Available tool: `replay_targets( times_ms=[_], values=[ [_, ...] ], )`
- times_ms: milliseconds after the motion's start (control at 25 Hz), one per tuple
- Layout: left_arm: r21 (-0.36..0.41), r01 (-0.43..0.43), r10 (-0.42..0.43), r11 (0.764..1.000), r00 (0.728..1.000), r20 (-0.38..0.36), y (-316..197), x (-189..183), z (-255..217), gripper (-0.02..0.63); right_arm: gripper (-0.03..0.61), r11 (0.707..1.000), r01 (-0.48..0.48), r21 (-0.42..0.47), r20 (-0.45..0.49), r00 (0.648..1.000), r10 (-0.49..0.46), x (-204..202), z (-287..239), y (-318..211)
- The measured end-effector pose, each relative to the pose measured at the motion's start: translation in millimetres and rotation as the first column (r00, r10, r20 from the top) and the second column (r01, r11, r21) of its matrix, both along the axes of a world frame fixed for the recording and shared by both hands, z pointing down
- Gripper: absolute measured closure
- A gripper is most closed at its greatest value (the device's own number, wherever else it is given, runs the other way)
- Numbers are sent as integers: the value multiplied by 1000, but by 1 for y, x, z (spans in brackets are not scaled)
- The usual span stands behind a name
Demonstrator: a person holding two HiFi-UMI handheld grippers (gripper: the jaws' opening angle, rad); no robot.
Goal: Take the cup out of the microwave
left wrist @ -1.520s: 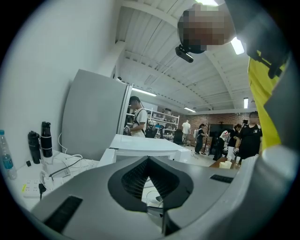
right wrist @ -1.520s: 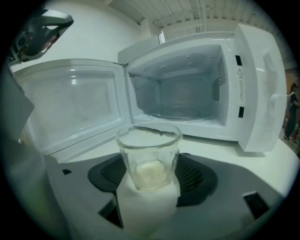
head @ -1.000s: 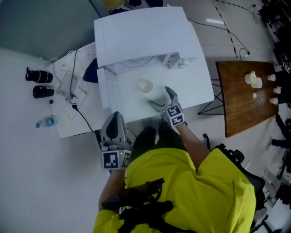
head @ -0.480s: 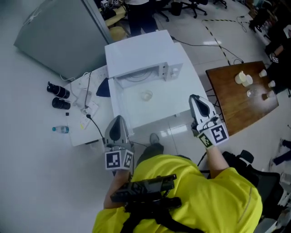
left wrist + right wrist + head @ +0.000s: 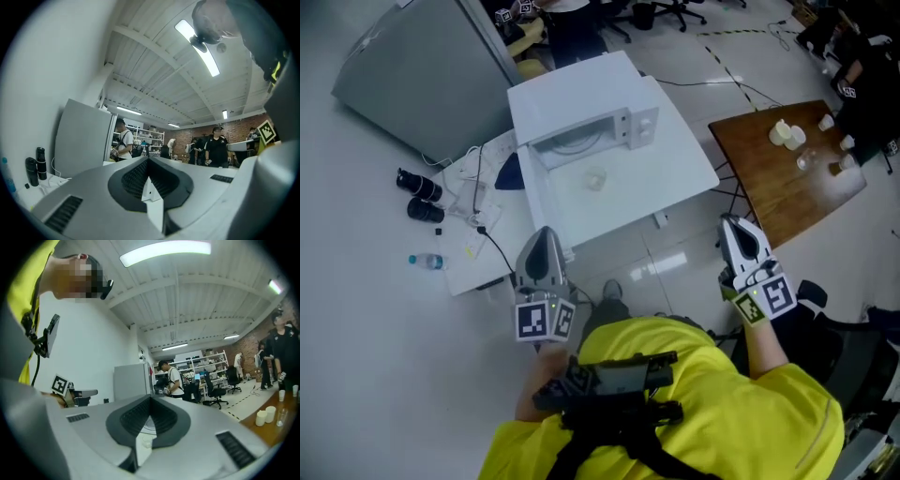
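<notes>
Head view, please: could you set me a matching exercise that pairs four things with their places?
Things:
1. small clear cup
2. white microwave
3. brown wooden table
4. clear plastic bottle

Places:
A. at the picture's right side
B. on the white table, in front of the microwave's opening
C. lying at the picture's far left
D. at the far end of the white table

Pairs: 1-B, 2-D, 3-A, 4-C
</notes>
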State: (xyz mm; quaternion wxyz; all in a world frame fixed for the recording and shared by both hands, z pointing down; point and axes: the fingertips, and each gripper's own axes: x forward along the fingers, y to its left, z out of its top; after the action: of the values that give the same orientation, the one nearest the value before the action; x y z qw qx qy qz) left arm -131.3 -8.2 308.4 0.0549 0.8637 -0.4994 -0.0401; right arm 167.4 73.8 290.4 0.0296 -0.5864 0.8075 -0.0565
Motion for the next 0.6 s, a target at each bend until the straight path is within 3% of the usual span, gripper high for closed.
replay_targets(
  times_ms=[280, 600],
  values=[
    [-15, 64, -63, 998, 997, 35, 13, -46, 12, 621, 575, 999, 22, 27, -3, 1000, -22, -63, -3, -6],
    [-41, 67, -66, 997, 997, 31, 59, -28, 15, 621, 575, 1000, -11, 1, -39, 999, 11, -34, 4, 27]
  ],
)
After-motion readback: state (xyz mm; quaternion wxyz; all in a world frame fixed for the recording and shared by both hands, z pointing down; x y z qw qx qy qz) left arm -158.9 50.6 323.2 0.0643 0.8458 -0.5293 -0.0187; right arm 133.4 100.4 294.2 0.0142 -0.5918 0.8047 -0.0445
